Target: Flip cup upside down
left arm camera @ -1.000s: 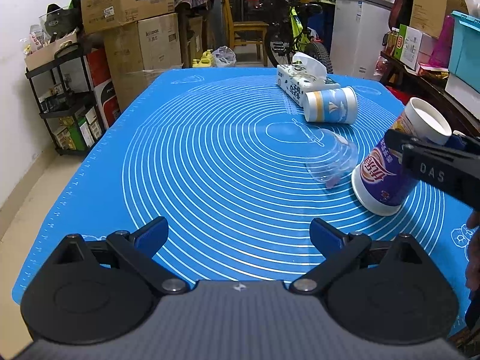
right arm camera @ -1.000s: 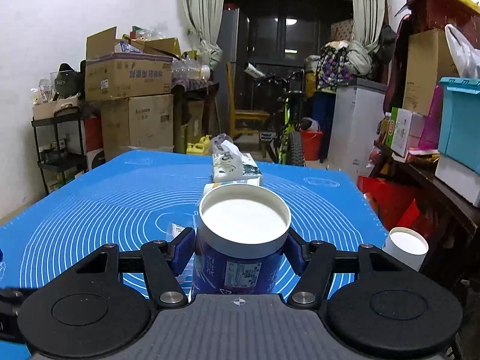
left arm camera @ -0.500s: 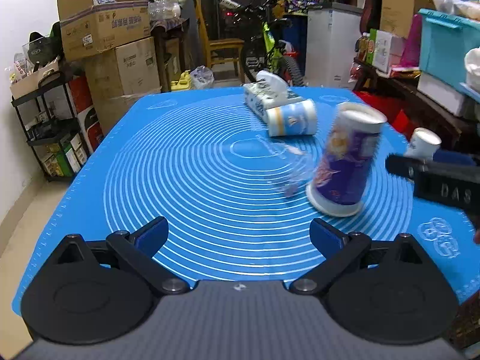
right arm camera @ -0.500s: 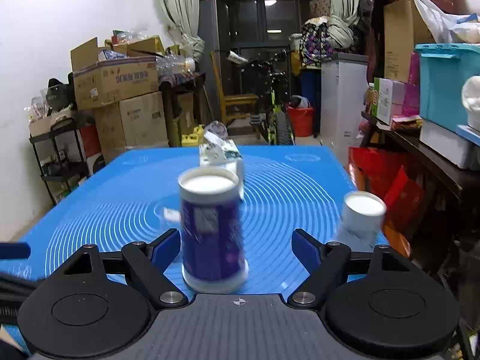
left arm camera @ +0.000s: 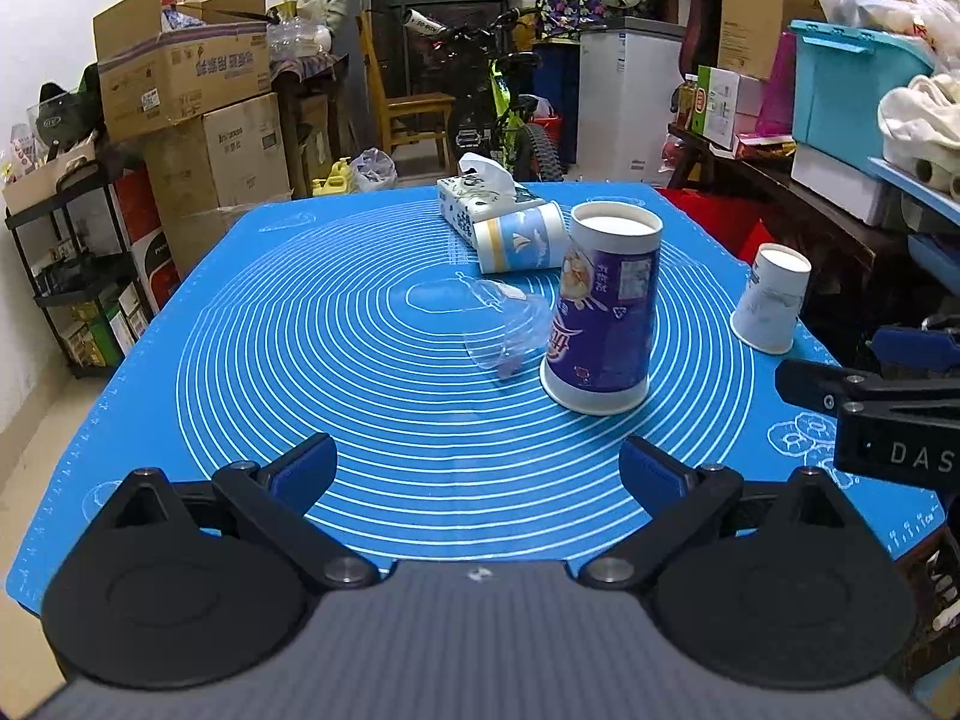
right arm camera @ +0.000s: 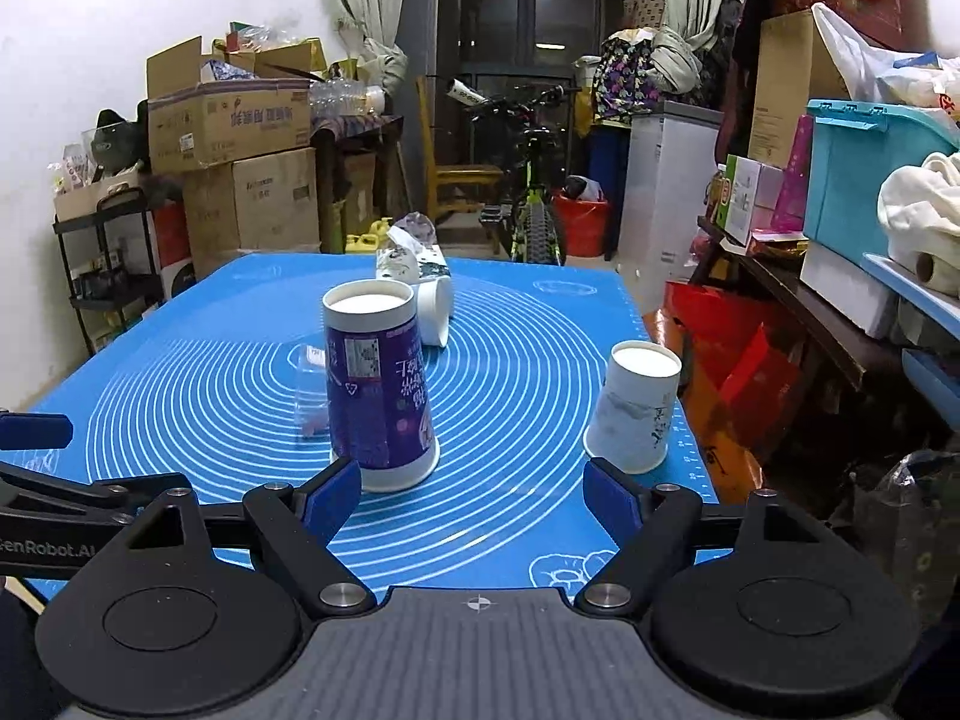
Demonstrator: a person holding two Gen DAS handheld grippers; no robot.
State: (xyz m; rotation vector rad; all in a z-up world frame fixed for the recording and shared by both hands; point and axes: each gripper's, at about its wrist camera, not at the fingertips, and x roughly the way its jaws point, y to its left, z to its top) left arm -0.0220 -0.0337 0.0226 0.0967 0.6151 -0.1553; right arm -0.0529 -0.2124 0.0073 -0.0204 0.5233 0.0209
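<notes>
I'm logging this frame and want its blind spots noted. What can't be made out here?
- Clear plastic cup: transparent, so its shape is unclear in the left view; mostly behind the purple cup in the right view.
- Right gripper: cut off by the left view's edge.
- Purple cup's rim contact: too small.

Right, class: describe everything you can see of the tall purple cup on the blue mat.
The purple cup looks like paper, printed purple with white lettering and a white rim. It stands upside down, wide mouth on the blue mat, white base up, leaning slightly. A clear plastic cup lies against its side. Neither gripper touches it; the right gripper is open just before it.
</notes>
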